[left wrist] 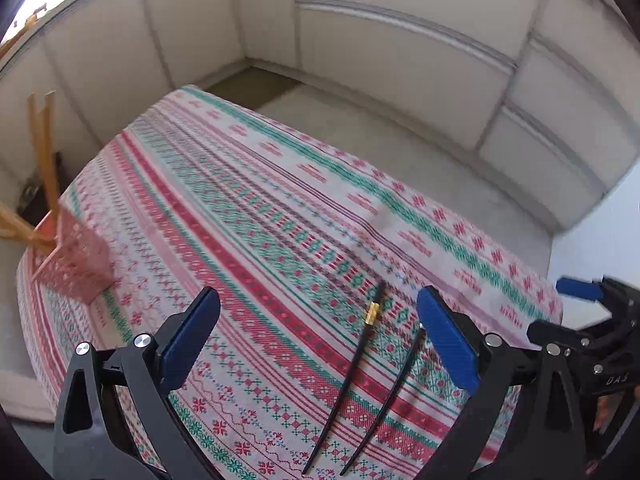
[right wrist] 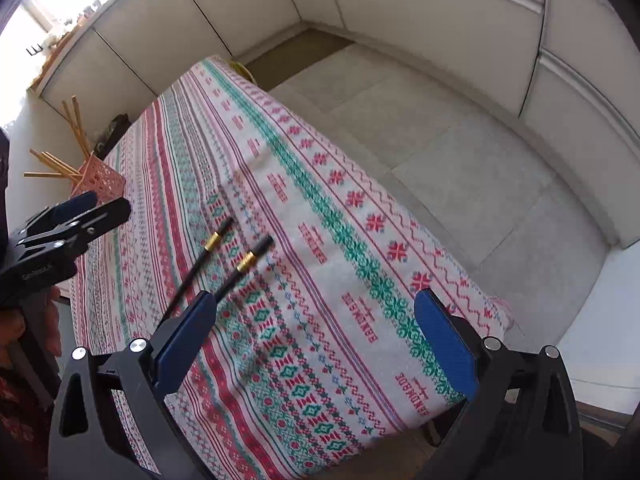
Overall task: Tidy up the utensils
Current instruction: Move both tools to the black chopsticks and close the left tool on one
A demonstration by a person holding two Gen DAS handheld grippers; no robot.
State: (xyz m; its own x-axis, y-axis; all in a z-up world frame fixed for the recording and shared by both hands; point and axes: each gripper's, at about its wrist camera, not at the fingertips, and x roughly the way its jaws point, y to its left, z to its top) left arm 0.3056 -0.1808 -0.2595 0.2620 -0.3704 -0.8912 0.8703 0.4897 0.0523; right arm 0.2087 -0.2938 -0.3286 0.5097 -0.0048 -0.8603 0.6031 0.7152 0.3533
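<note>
- Two black chopsticks are seen lying side by side on the patterned tablecloth, well apart from the pink holder at the far end.
- The left gripper and the right gripper are both held wide open — nothing is gripped.
- One stick is probably best pinched near its gold band, so that it is lifted level.

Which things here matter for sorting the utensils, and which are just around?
Part of the job:
black chopsticks
pink holder
wooden chopsticks in it
left gripper, jaws open
right gripper, jaws open

Just around:
patterned tablecloth
cabinets
</note>
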